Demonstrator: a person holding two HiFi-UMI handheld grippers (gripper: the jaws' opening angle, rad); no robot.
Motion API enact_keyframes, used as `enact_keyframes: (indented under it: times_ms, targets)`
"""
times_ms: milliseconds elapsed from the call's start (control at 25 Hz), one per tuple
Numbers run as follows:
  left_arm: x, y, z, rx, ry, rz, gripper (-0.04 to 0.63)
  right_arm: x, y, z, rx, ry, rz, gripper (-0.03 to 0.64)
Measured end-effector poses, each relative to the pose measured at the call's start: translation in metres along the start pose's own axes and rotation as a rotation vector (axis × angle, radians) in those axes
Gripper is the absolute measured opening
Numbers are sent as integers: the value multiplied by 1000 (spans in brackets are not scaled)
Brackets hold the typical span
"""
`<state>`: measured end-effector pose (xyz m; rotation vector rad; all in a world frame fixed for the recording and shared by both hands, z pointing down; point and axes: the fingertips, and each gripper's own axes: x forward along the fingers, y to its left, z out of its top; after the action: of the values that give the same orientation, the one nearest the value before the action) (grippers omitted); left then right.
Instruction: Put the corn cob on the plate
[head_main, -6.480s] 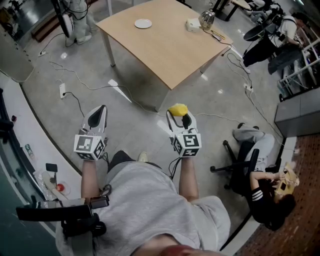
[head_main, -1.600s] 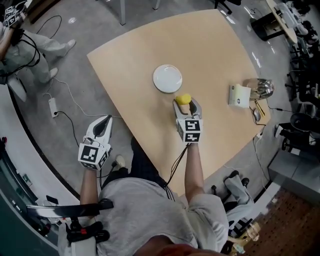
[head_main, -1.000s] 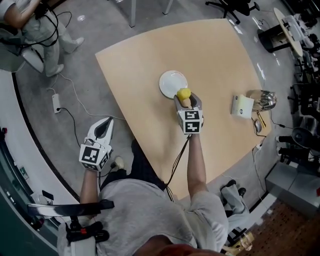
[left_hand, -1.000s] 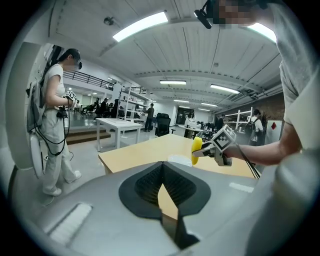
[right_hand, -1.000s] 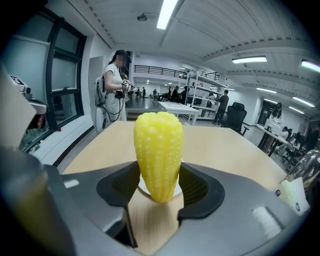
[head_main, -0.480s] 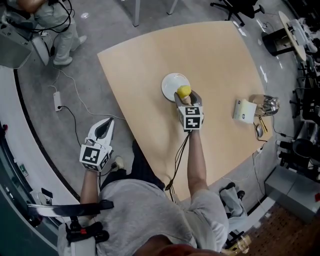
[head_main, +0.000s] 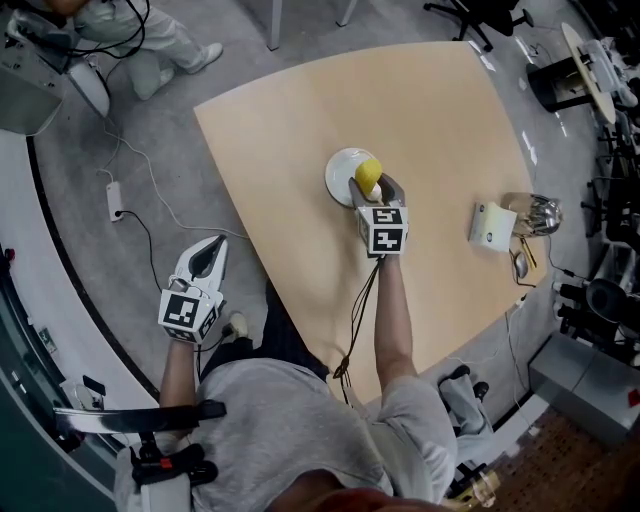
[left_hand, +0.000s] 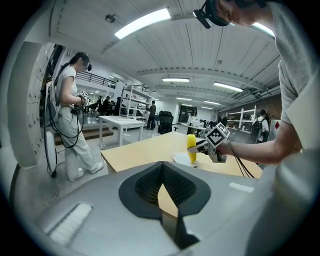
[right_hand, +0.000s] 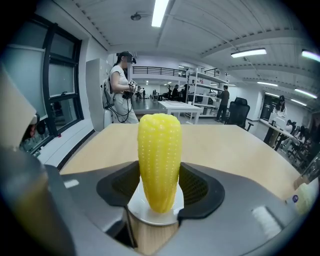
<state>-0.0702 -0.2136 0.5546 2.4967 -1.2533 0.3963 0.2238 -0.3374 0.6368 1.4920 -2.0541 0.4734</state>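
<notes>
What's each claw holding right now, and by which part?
Right claw: corn cob, gripped across its lower half, upright over the plate. Left claw: nothing, shut.

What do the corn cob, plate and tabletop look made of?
The corn cob looks plastic: uniform yellow, neat moulded kernel dots. The plate is smooth white, ceramic or plastic, unclear which. The tabletop is pale, matte, wood-look, probably laminate.
</notes>
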Motion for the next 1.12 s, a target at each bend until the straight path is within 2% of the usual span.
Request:
enact_keyframes:
  times_ms: [400, 600, 1120]
  targets:
    - [0, 6, 1, -2, 13, 18, 20, 17, -1, 6, 3, 1, 16, 249]
    - [17, 17, -11, -5, 18, 23, 20, 41, -6, 0, 12, 0, 18, 245]
    - [27, 17, -10, 3, 27, 29, 20, 62, -6, -15, 16, 37, 45, 233]
